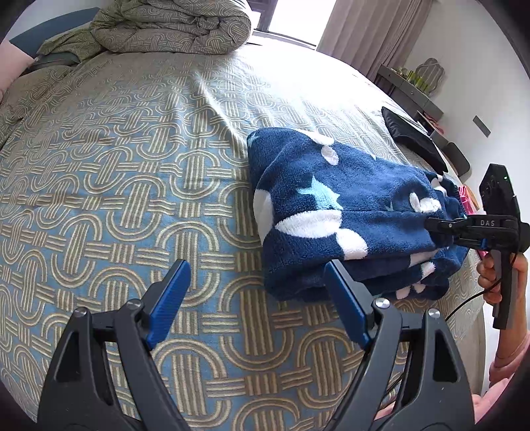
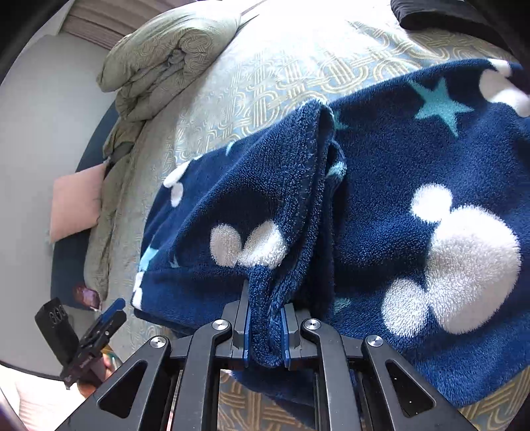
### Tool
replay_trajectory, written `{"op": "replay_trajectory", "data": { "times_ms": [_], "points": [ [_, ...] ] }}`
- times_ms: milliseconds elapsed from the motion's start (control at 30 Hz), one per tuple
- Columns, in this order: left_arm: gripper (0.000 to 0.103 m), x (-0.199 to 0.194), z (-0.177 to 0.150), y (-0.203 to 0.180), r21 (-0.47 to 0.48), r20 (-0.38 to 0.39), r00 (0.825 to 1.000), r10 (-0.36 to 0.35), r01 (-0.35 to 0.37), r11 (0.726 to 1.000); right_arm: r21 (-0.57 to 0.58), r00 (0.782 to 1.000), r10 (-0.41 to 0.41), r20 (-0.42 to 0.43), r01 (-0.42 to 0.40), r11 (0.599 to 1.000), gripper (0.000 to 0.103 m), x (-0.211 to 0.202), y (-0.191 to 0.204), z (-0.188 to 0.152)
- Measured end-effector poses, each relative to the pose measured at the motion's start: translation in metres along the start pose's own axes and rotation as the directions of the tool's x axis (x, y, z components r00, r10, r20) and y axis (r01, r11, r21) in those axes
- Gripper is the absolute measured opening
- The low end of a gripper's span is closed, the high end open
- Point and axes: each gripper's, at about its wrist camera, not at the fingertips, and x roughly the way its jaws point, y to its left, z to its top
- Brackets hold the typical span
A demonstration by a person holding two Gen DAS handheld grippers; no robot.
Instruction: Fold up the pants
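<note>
Pants: navy fleece pants [image 2: 414, 185] with white blobs, folded on patterned bedspread [image 1: 116, 172] | right gripper [image 2: 266, 326]: clamped on a fabric fold, seemingly the hem | left gripper [image 1: 255, 298]: spread wide, holding nothing

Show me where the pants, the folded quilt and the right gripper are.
pants [image 1: 318, 199]: left wrist view, top layer.
folded quilt [image 1: 172, 30]: left wrist view, its middle.
right gripper [image 2: 266, 326]: right wrist view, between its fingertips.

A patterned bed [image 1: 132, 199] carries folded navy fleece pants [image 1: 331, 205], a rolled quilt [image 1: 172, 30], a black cushion [image 1: 410, 139]
</note>
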Motion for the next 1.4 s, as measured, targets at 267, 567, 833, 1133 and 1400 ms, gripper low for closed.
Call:
{"op": "replay_trajectory", "data": {
  "times_ms": [267,567,833,1133,1400],
  "points": [
    [0.083,0.011,0.012,-0.016,0.029,0.005,0.999,-0.047,0.047,0.998,-0.14,0.982,-0.156,0.106,0.17,0.975,0.013,-0.048,0.014,-0.01],
    [0.083,0.048,0.005,-0.014,0.032,-0.083,0.996,-0.026,0.029,0.999,0.014,0.975,-0.206,0.088,0.206,0.978,0.039,-0.054,-0.025,-0.01],
    [0.084,0.059,-0.011,-0.002,-0.06,-0.113,0.992,-0.058,0.052,0.997,-0.336,0.976,-0.176,0.127,0.209,0.918,0.039,-0.029,0.093,0.032],
    [0.084,0.058,-0.018,-0.008,-0.012,-0.095,0.995,-0.028,0.027,1.0,-0.641,0.911,-0.407,0.068,0.352,0.682,0.039,0.126,0.202,0.046],
    [0.084,0.056,-0.021,-0.003,0.004,-0.095,0.995,-0.042,0.043,0.999,-0.345,0.907,-0.421,-0.004,0.394,0.852,0.044,0.173,0.149,0.112]
  ]
}}
